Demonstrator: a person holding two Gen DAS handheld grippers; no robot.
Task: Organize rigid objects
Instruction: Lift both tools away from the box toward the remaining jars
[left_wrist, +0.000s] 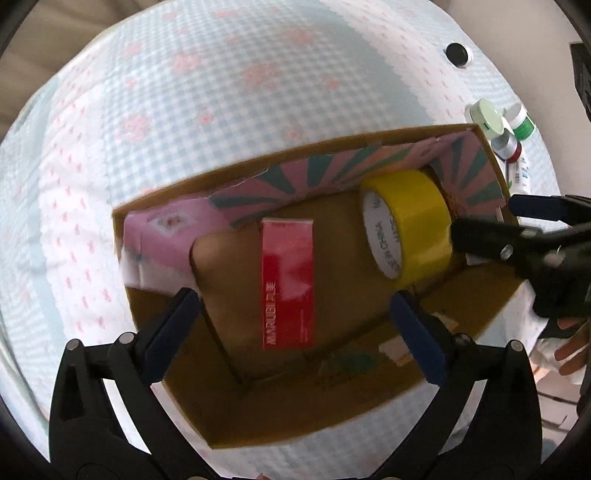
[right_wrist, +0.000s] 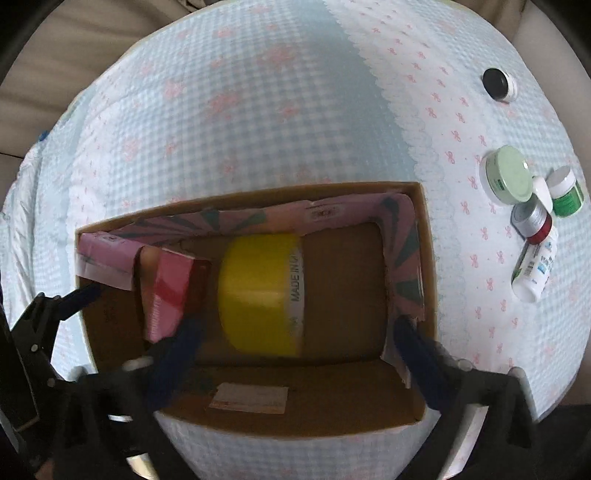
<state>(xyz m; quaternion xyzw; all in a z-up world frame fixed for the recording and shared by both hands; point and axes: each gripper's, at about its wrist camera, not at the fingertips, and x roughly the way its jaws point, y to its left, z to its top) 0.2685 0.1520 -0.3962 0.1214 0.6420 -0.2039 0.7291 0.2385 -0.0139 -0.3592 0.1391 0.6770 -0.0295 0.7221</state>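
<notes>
An open cardboard box (left_wrist: 258, 417) (right_wrist: 430, 258) with pink patterned flaps lies on the bed. Inside it are a red carton (left_wrist: 288, 284) (right_wrist: 166, 295) and a yellow tape roll (left_wrist: 406, 229) (right_wrist: 258, 295). My left gripper (left_wrist: 299, 332) is open and empty above the box, its fingers either side of the red carton. My right gripper (right_wrist: 299, 343) is open over the box, its fingers wide of the tape roll and not touching it. The right gripper also shows in the left wrist view (left_wrist: 491, 221) beside the roll.
On the checked bedspread (right_wrist: 258, 110) right of the box lie a green-lidded jar (right_wrist: 508, 179) (left_wrist: 487, 118), a green-labelled jar (right_wrist: 565, 195), a red-capped bottle (right_wrist: 535, 254) and a black round lid (right_wrist: 498, 85) (left_wrist: 458, 54). The bed edge curves around behind.
</notes>
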